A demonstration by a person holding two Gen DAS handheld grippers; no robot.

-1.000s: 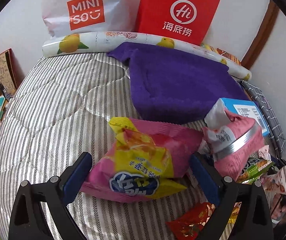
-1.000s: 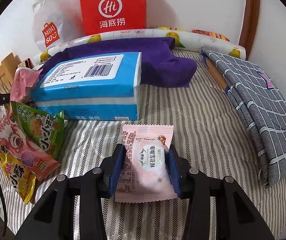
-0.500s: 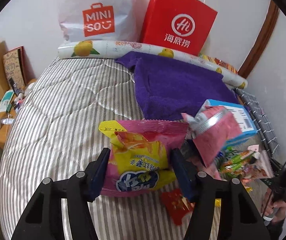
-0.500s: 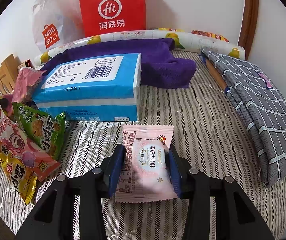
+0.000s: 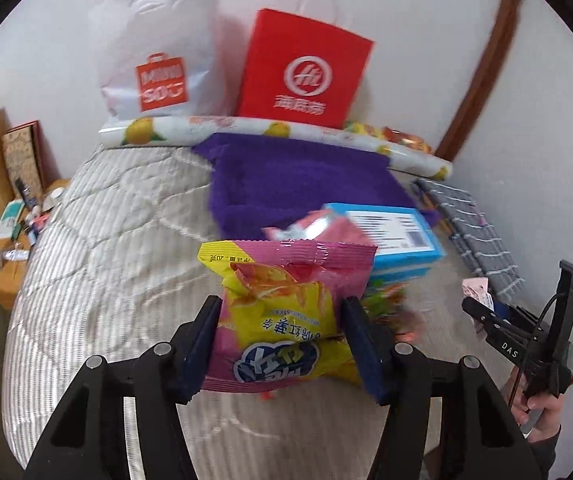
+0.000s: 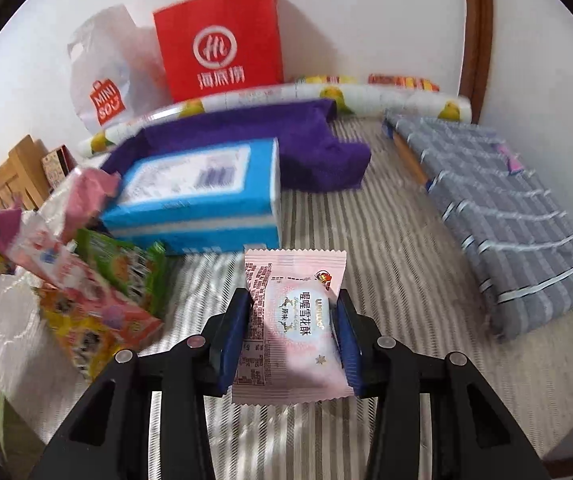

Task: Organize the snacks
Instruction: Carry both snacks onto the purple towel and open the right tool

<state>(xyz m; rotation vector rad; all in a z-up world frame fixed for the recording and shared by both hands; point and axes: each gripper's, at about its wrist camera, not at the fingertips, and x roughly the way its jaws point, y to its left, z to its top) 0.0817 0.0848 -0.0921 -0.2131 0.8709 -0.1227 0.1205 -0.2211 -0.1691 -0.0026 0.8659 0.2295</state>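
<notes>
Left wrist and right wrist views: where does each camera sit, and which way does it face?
Left wrist: on the left gripper, looking down over the striped bed toward the wall; its fingers clamp a pink-yellow chip bag; the right gripper and a hand show at right.
Right wrist: on the right gripper, facing the same wall; fingers clamp a pale pink snack packet.
Shared: red paper bag, purple towel, blue tissue pack.
</notes>
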